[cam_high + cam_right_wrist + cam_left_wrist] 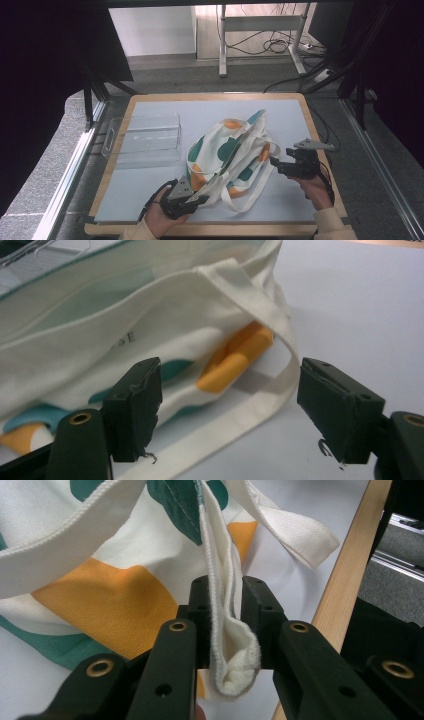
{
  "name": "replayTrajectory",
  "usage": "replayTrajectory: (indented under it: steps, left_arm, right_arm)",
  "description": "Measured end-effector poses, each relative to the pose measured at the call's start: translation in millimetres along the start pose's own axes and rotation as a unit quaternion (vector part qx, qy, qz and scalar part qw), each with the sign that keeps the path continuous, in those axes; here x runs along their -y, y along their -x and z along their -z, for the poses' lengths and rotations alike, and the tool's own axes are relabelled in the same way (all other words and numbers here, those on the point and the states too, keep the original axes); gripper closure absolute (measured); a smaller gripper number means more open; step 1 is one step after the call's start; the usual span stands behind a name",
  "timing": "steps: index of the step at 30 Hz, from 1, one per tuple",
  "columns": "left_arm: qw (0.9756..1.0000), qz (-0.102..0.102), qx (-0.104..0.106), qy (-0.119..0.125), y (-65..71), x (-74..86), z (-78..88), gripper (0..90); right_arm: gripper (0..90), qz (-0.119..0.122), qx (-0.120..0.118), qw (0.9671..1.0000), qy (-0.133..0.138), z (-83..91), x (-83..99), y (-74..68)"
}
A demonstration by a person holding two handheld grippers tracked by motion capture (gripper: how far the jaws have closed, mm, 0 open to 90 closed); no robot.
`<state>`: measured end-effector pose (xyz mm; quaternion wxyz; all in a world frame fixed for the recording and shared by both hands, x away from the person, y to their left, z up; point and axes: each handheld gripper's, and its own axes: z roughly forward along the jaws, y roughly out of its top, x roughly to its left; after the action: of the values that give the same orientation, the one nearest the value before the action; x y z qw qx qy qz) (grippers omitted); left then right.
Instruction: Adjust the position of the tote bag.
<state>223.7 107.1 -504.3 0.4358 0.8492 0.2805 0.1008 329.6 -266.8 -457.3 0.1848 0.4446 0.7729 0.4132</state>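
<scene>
I was at the step of opening up the tote bag (230, 155), which lay crumpled in the middle of the counter (150, 200) beside a clear plastic tray (145, 140). My left hand-held gripper (200, 200) was clamped on a folded hem of the bag at its near edge. My right hand-held gripper (274, 162) stood wide apart, holding nothing, a strap (260, 405) lying between its jaws; next, I judged, it needed to close on the opposite rim.

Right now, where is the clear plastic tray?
In the high view the clear plastic tray sits on the left part of the table, overhanging its left edge, just left of the patterned tote bag and beyond the left gripper.
</scene>
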Motion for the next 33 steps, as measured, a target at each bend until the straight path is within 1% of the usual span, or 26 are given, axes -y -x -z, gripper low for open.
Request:
replayTrajectory:
  steps: [1,2,3,5,6,7,8,11,14,15,16,17,20,26,27,30,33]
  left_arm:
    - [1.0000,-0.002,0.001,0.000,0.3,0.2,0.0,76.5]
    - [1.0000,-0.002,0.000,0.000,0.7,0.3,-0.1,76.5]
    - [1.0000,-0.006,0.001,0.000,0.7,0.4,-0.2,76.5]
    - [1.0000,-0.006,0.001,0.001,0.2,0.5,0.3,76.5]
    - [1.0000,-0.006,0.001,0.001,0.2,0.5,0.3,76.5]
    - [1.0000,-0.006,0.003,0.001,-0.4,0.9,0.5,76.5]
    - [1.0000,-0.006,0.003,0.001,-0.4,0.9,0.5,76.5]
    - [1.0000,-0.008,0.005,0.000,-0.3,0.8,0.6,76.4]
    - [1.0000,-0.008,0.005,-0.001,0.1,1.0,0.2,76.3]
    - [1.0000,-0.009,0.005,-0.001,0.1,1.1,-0.2,76.3]
    - [1.0000,-0.009,0.005,-0.001,0.1,1.1,-0.2,76.3]
    - [1.0000,-0.008,0.005,-0.002,0.1,1.1,-0.5,76.3]
    - [1.0000,-0.007,0.004,-0.001,0.0,1.1,-0.6,76.2]
    - [1.0000,-0.006,0.003,0.000,0.5,1.2,-0.8,76.1]
    - [1.0000,-0.007,0.002,-0.001,1.1,1.3,-0.9,76.1]
    - [1.0000,-0.006,0.002,0.000,1.6,1.6,-1.4,76.1]
    - [1.0000,-0.005,0.002,-0.001,1.1,1.3,-2.0,76.2]
  right_arm:
    - [25.2,-0.006,0.000,1.0000,-0.001,-4.7,-7.3,-0.1]
    - [25.2,-0.006,0.000,1.0000,-0.001,-4.7,-7.3,-0.1]
    - [24.1,-0.008,0.004,1.0000,-0.003,-8.6,-15.4,-0.6]
    - [23.9,-0.006,0.008,0.9999,-0.003,-11.5,-23.7,-1.8]
    - [23.8,-0.005,0.005,1.0000,-0.003,-12.5,-27.6,-1.9]
    - [23.5,-0.006,0.004,1.0000,-0.002,-13.6,-31.3,-2.1]
    - [23.5,-0.006,0.004,1.0000,-0.002,-13.6,-31.3,-2.1]
    - [21.9,-0.008,0.008,0.9999,-0.003,-17.2,-43.7,-4.1]
    - [21.4,-0.007,0.011,0.9999,-0.001,-19.0,-49.1,-4.9]
    - [20.8,-0.012,0.011,0.9999,0.001,-20.5,-54.4,-4.4]
    - [20.8,-0.012,0.011,0.9999,0.001,-20.5,-54.4,-4.4]
    - [19.8,-0.015,0.012,0.9998,0.002,-21.9,-59.7,-3.6]
    - [18.7,-0.016,0.013,0.9998,0.002,-24.5,-67.5,-3.4]
    - [17.8,-0.008,0.017,0.9998,0.000,-29.9,-78.1,-3.8]
    - [17.7,-0.006,0.018,0.9998,0.001,-32.5,-82.0,-2.2]
    - [17.6,-0.009,0.021,0.9997,0.003,-35.6,-85.3,-0.3]
    - [17.0,-0.014,0.027,0.9995,0.001,-44.7,-90.8,3.8]
